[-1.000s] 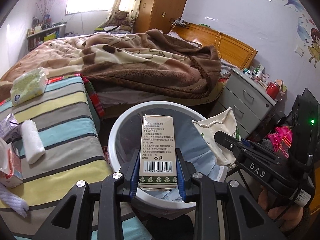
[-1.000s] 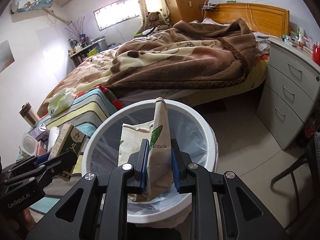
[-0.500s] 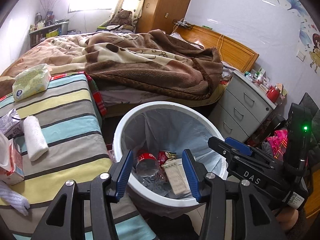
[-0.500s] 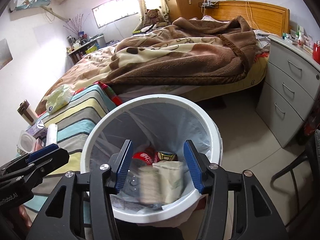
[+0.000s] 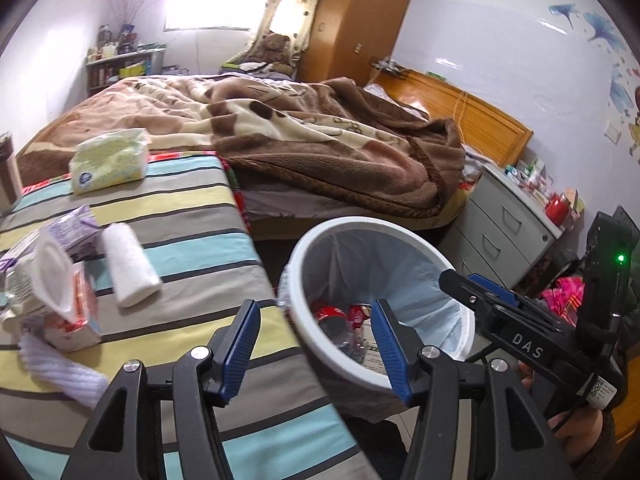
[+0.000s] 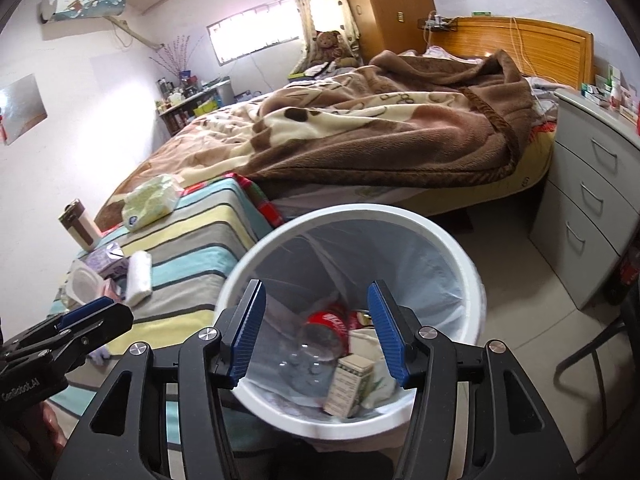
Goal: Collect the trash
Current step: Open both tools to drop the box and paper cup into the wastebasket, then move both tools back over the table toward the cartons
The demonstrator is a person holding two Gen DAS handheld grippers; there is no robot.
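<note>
Both the left gripper (image 5: pixel 314 344) and right gripper (image 6: pixel 316 330) hang spread apart and empty above the white lined round bin (image 6: pixel 460 248), probably because the green carton (image 6: pixel 348 384) and red-labelled clear bottle (image 6: pixel 320 334) already lie inside it.

Left wrist camera is sitting behind the left hand-held gripper (image 5: pixel 314 346), looking forward and slightly down over the striped tabletop (image 5: pixel 192 216) edge and the near rim of the bin (image 5: pixel 340 356). Right wrist camera is riding behind the right hand-held gripper (image 6: pixel 316 330), looking steeply down into the same bin (image 6: pixel 472 276) at close range. Both views are sharing the bin, the tabletop (image 6: pixel 208 216), the bed (image 5: pixel 304 140) (image 6: pixel 384 128) and the drawer unit (image 5: pixel 504 232) (image 6: pixel 592 208); each is catching the other gripper at its edge.
</note>
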